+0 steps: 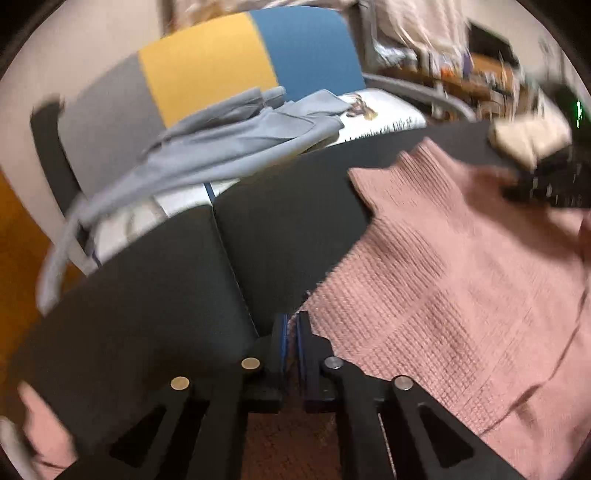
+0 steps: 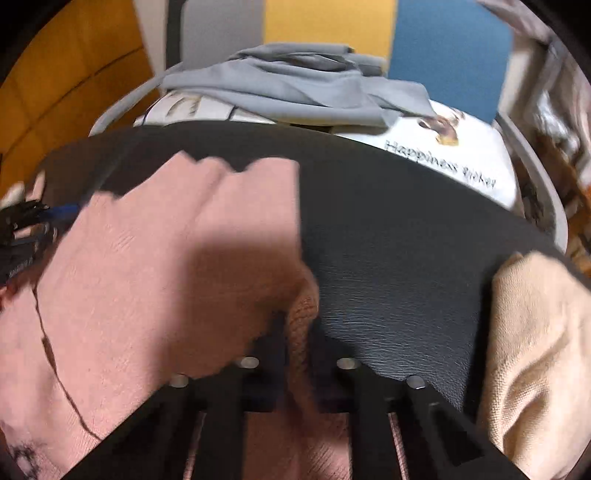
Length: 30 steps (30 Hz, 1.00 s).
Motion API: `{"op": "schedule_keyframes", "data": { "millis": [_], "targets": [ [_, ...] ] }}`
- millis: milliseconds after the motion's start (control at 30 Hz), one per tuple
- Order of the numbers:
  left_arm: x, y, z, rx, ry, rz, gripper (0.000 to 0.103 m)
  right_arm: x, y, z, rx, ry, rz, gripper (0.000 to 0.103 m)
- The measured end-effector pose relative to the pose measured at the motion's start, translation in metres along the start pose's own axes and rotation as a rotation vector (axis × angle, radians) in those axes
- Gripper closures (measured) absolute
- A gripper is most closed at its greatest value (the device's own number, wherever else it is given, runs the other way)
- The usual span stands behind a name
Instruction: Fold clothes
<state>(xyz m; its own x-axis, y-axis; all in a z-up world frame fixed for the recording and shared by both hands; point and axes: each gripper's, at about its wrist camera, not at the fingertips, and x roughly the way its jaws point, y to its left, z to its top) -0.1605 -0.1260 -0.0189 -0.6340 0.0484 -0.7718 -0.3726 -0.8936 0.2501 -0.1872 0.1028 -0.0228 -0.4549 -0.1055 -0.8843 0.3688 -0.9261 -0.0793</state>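
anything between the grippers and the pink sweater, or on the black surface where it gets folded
Nothing visible between them: the left gripper and the right gripper are each already shut on an edge of the pink sweater. The black surface ahead looks bare; only a folded beige garment sits off to the right.

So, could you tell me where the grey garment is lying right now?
The grey garment lies crumpled on the white printed cloth beyond the far edge of the dark table, in front of the grey, yellow and blue panel, well behind the pink sweater.
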Motion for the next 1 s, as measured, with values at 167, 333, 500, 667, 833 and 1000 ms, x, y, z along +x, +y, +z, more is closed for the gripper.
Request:
{"op": "schedule_keyframes", "data": {
  "millis": [167, 333, 500, 667, 833, 1000],
  "targets": [
    [0.000, 0.037, 0.015, -0.103, -0.025, 0.048, 0.103, -0.009, 0.021, 0.020, -0.078, -0.069, -0.133, 0.094],
    [0.012, 0.082, 0.039, -0.179, -0.039, 0.139, 0.103, -0.010, 0.015, 0.056, -0.045, -0.127, -0.164, 0.094],
    [0.046, 0.094, 0.036, -0.293, 0.096, -0.084, 0.077, 0.012, 0.000, 0.079, 0.054, -0.102, -0.149, 0.094],
    [0.050, 0.101, 0.016, -0.393, -0.016, -0.257, 0.060, 0.035, -0.012, 0.078, 0.126, -0.072, -0.072, 0.089],
    [0.057, 0.117, 0.015, -0.477, -0.018, -0.401, 0.049, 0.030, -0.018, 0.071, 0.119, -0.059, -0.038, 0.084],
    [0.056, 0.112, 0.007, -0.437, 0.057, -0.579, 0.040, 0.027, -0.033, 0.060, 0.150, -0.023, 0.076, 0.038]
  ]
}}
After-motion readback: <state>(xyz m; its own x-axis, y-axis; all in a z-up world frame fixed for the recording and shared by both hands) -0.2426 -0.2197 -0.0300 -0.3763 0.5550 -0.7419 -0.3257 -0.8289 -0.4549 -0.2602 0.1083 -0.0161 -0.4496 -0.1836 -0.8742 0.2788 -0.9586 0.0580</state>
